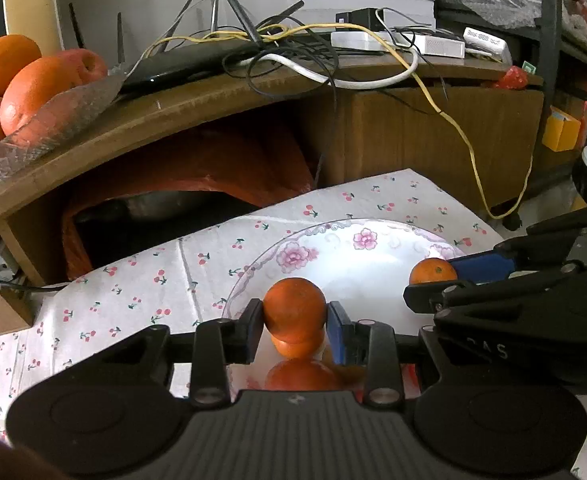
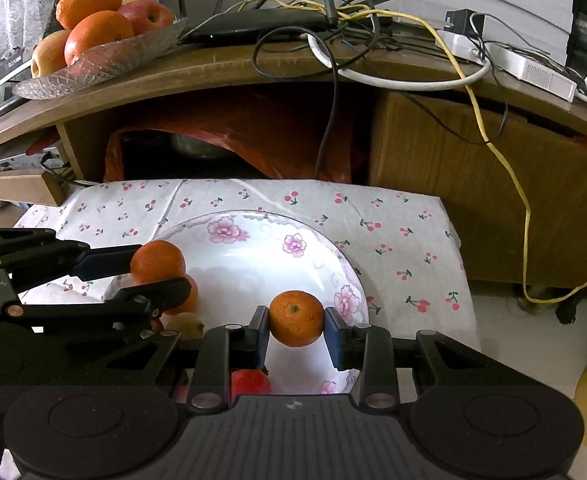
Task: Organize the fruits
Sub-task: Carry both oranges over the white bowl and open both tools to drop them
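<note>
My left gripper [image 1: 294,320] is shut on a small orange [image 1: 293,307] and holds it above the near left part of a white flowered plate [image 1: 357,248]. More small fruits [image 1: 293,350] lie under it on the plate. My right gripper [image 2: 296,326] is shut on another small orange [image 2: 296,317] over the plate's [image 2: 253,256] right side. That orange also shows in the left wrist view [image 1: 431,271]. The left gripper with its orange [image 2: 156,261] shows at the left of the right wrist view. A red fruit [image 2: 250,385] and a yellowish one [image 2: 186,324] lie on the plate.
The plate sits on a cherry-print cloth [image 2: 393,232]. Behind it a wooden shelf [image 2: 253,68] carries a glass bowl [image 2: 105,60] of oranges and apples, a router [image 2: 261,20] and tangled cables. A yellow cable [image 2: 521,200] hangs down at the right. A red bag [image 2: 253,136] fills the space under the shelf.
</note>
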`<state>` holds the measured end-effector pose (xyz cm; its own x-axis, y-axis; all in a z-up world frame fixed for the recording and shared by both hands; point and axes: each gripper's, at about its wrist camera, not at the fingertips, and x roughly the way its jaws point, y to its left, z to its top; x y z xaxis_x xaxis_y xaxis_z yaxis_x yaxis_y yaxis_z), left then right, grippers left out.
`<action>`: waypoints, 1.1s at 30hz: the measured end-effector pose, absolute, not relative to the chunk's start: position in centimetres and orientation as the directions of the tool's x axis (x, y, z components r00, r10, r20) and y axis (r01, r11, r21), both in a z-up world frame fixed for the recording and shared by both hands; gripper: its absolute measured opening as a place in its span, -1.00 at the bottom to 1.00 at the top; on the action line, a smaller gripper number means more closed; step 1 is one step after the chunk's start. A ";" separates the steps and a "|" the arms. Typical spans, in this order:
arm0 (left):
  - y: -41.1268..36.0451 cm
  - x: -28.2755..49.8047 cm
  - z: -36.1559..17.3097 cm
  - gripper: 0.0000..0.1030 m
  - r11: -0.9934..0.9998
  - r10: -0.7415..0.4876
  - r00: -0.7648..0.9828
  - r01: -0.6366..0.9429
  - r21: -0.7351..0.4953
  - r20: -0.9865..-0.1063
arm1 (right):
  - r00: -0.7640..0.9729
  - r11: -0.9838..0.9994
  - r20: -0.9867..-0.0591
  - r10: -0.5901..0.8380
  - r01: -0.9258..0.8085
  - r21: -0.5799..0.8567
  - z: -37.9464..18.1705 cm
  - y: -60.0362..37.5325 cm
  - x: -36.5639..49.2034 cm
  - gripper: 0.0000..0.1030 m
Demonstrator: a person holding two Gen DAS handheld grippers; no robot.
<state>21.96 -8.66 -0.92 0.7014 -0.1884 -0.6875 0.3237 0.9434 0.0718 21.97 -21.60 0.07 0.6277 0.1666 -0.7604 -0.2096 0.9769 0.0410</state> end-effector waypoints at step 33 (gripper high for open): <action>-7.7 20.8 0.3 0.12 0.959 -0.139 0.726 0.267 0.090 -0.673 | 0.665 0.981 -0.734 0.140 -0.193 0.012 1.4 -22.2 20.8 0.02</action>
